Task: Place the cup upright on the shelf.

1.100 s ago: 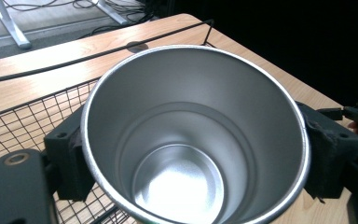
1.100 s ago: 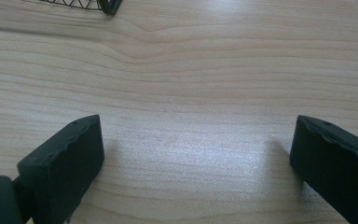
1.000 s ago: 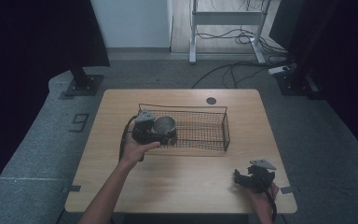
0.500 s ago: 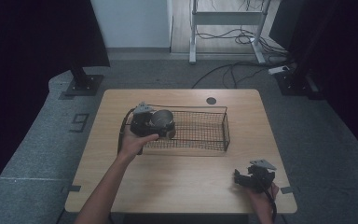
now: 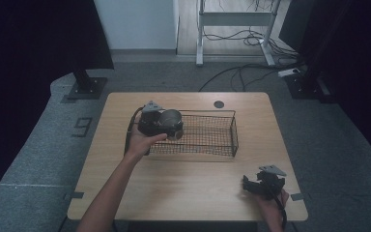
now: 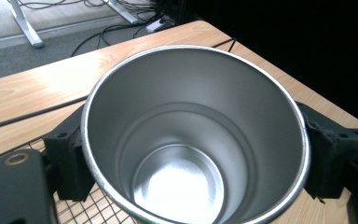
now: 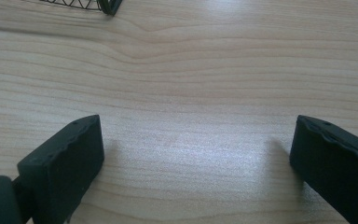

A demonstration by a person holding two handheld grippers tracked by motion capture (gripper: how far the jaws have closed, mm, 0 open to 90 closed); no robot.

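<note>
The left gripper (image 5: 166,126) is clamped on a round, shiny steel cup (image 6: 193,135), its two black jaws pressing the outside wall on opposite sides just under the rim, as the left gripper view looks straight down into the cup's bright, empty inside. In the high view the steel cup (image 5: 171,119) hangs over the left end of the black wire-mesh basket (image 5: 207,137), a long rectangular tray of thin dark wire that sits on the pale wooden table (image 5: 125,193). The person's left hand (image 5: 142,142) grips the tool from just outside the basket's left end, with the forearm running back toward the near edge of the table; a black cable loops beside that end of the basket. In the left gripper view a patch of the basket's mesh (image 6: 98,212) shows under the cup's near edge, so the cup is above the wire floor; whether its bottom touches the mesh cannot be told. The right gripper (image 5: 258,186) lies well apart from the basket, off its near right corner and close to the table's near edge, held in the person's right hand (image 5: 273,203). Its jaws stand wide apart with only bare wood between them, and one corner of the basket (image 7: 107,5) shows far ahead of them.
</note>
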